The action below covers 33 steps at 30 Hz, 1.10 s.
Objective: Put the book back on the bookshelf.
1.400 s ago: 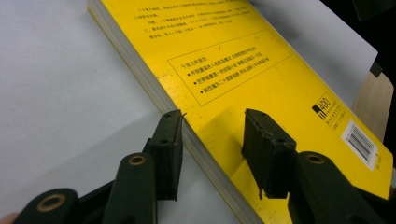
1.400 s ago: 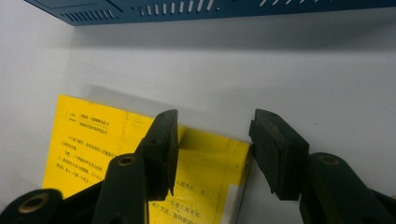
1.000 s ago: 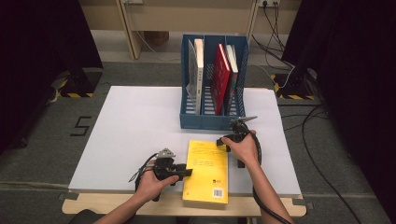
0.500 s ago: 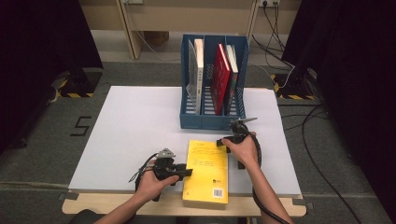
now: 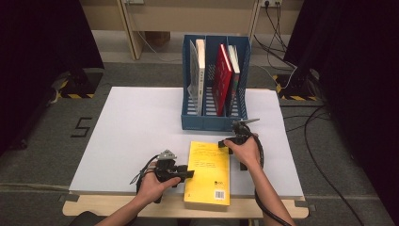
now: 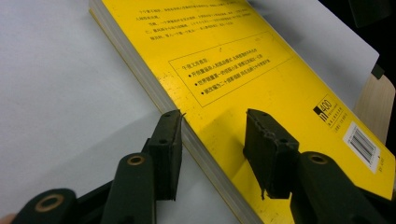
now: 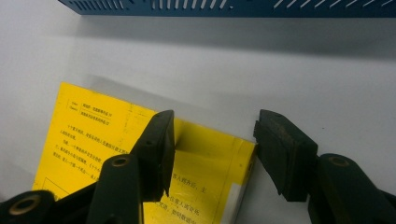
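Nearest to us, the yellow book lies flat on the white bench, back cover up, its near end over the bench's front edge. Our left gripper sits at the book's left long edge; in the left gripper view its fingers stand apart, straddling that edge (one on the bench just beside the page block, the other above the cover), and we see no pad pressing on the book. Farther on, our right gripper is at the book's far right corner. In the right gripper view its fingers are wide, one over the cover, the other over bare bench past the corner, not clamping. Beyond that, the blue file rack stands upright, holding a red book and pale ones.
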Available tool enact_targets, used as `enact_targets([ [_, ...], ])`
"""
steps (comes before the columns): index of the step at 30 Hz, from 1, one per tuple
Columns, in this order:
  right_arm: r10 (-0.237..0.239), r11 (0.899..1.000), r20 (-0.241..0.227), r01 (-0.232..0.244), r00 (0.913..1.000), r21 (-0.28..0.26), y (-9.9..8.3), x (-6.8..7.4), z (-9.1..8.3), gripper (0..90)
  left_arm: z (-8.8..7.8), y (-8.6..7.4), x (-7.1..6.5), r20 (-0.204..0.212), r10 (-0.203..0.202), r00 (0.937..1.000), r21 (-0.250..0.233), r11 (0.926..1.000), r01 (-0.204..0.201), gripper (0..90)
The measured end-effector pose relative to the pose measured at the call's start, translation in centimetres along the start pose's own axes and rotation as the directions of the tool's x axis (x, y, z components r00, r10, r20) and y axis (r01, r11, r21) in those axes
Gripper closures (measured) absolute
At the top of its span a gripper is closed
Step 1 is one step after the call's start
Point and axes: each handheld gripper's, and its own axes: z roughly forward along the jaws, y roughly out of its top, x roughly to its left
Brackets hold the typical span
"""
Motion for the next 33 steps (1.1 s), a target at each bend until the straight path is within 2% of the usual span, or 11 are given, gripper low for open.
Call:
enact_targets([
  [10, 0.000, 1.000, -0.003, 0.000, 1.0000, -0.003, 0.00, -0.13, -0.04, 49.8, 0.02, 0.03, 0.08, 0.004, -0.013, 0.9999, 0.004, 0.9999, 0.013, 56.7],
  [15, 0.000, 1.000, -0.009, 0.000, 1.0000, 0.003, 0.07, -0.27, -0.03, 49.7, 0.03, 0.01, 0.04, 0.000, -0.011, 0.9999, 0.001, 0.9999, 0.011, 56.8],
  [20, -0.001, 1.000, 0.005, 0.001, 1.0000, -0.002, 0.02, -0.02, 0.01, 48.8, 0.02, 0.00, 0.00, -0.003, -0.007, 1.0000, 0.000, 1.0000, 0.007, 57.0],
  [29, -0.007, 1.000, -0.008, 0.007, 0.9999, 0.002, 0.07, -0.20, 0.02, 48.5, 0.01, -0.07, -0.18, -0.014, -0.001, 0.9999, -0.005, 1.0000, 0.001, 57.1],
  [31, -0.008, 1.000, 0.003, 0.008, 1.0000, 0.001, 0.05, -0.05, 0.04, 48.5, 0.00, -0.07, -0.23, -0.016, 0.001, 0.9999, -0.003, 1.0000, -0.001, 57.1],
  [33, -0.002, 1.000, 0.002, 0.002, 1.0000, -0.002, 0.05, 0.05, 0.06, 48.7, 0.03, -0.04, -0.20, -0.014, -0.007, 0.9999, -0.002, 1.0000, 0.007, 57.1],
])
